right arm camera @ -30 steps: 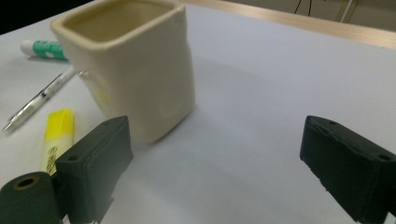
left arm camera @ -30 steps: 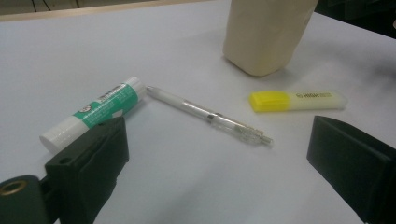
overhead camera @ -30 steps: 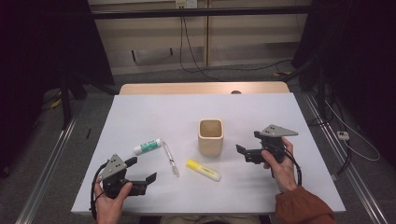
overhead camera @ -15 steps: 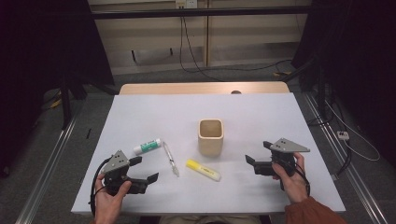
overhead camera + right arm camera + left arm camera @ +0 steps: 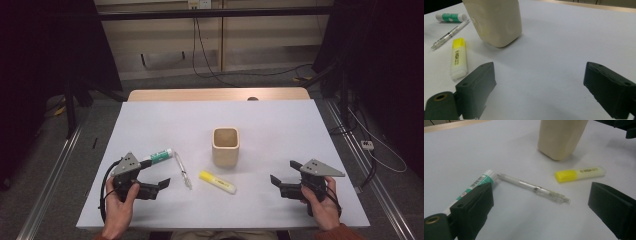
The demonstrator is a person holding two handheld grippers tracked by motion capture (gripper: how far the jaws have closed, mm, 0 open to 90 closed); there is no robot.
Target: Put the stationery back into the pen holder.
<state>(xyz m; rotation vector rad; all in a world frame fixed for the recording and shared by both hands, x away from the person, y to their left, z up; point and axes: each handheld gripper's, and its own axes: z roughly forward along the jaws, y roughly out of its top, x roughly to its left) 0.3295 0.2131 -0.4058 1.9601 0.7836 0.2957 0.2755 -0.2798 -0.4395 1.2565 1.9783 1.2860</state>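
On a white counter seen from above, a person's two hands each hold a black gripper near the front edge. At the counter's centre stands a beige cup, upright and open at the top.

Nearest the left gripper lie three writing things. A glue stick with a green and white label lies just beside the left gripper's far jaw; its small print and barcode are too blurred to read. A clear pen lies beside it, one end close to the glue stick's tip. A yellow highlighter lies in front of the cup, a little apart from it. In the left gripper view, dark letters on the highlighter's pale barrel seem to read "HIGH", with the rest unclear.

The left gripper's jaws are spread wide and hold nothing; the pen lies on the counter ahead of them.

The right gripper sits well apart on the counter's right side, its jaws also spread wide and empty, pointing toward the cup and highlighter.
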